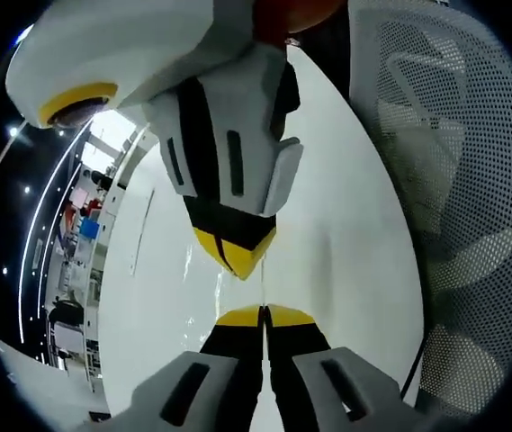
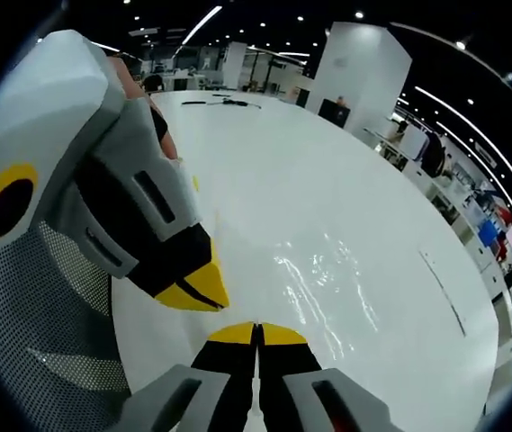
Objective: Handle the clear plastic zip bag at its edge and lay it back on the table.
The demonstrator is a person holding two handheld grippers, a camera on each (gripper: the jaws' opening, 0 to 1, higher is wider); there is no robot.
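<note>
Left gripper view, surface: white glossy table point(image 1: 345, 243) runs up the frame, ceiling lights mirrored in it; a mesh chair back point(image 1: 453, 180) lies along its right edge.
Left gripper view, room: dark hall at left, strip lights, desks with red and blue items, small and blurred.
Left gripper point(image 1: 263, 317): yellow-tipped jaws pressed together; a faint vertical line sits between the tips, so they seem to pinch the bag edge, though I cannot be sure.
Bag point(image 1: 203, 297): clear film, barely visible; wrinkled glints on the table just left of the jaw tips, in both views lying flat on the tabletop.
Right gripper, seen from left: right gripper point(image 1: 238, 261) comes down from the top, tips closed and pointing at the left one, nearly touching.
Right gripper view, surface: same table point(image 2: 264, 162), wide and bare, with glints of the bag point(image 2: 327, 288) right of the jaws and dark cables point(image 2: 224, 102) at the far end.
Right gripper view, room: black ceiling with spotlights, a white pillar point(image 2: 363, 67), desks at right.
Right gripper point(image 2: 257, 333): jaws closed tight; what they hold I cannot tell.
Left gripper, seen from right: left gripper point(image 2: 203, 292) enters from the left, tips closed, over the chair mesh point(image 2: 40, 333).
</note>
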